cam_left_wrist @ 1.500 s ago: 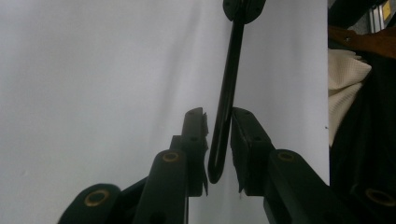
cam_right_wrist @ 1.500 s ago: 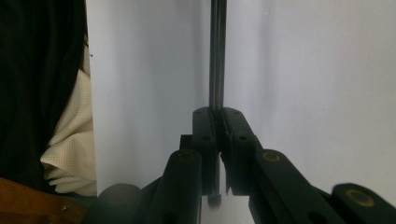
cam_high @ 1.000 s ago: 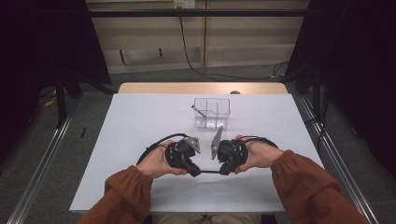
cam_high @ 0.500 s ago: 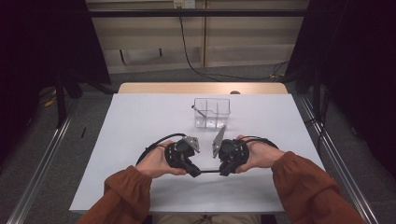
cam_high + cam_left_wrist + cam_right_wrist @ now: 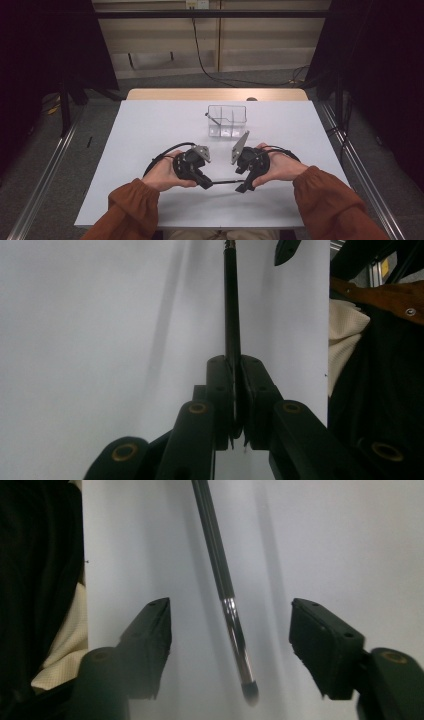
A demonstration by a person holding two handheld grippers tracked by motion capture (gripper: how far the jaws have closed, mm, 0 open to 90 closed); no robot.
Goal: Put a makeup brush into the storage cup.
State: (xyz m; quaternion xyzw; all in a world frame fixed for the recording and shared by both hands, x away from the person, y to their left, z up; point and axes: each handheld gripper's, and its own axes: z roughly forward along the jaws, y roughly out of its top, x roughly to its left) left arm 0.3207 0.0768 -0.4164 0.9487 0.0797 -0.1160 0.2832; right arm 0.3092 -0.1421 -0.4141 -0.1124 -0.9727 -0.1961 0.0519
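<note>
- Evidently we are passing a slim black brush (image 5: 226, 182) from the left gripper (image 5: 204, 181) toward the right gripper (image 5: 243, 186), low over the white table (image 5: 150, 130), near its front edge.
- To do it well, we should keep the left grip firm until the right jaws clamp the metal ferrule, centred between them, and only then let go.
- Our left jaws are clenched on the brush's handle (image 5: 232, 340), which runs straight out from them.
- Our right jaws stand wide apart, the bristle end (image 5: 248, 690) lying between them, touching neither.
- Beyond our hands sits a clear divided box (image 5: 227, 121), well apart from the brush.
</note>
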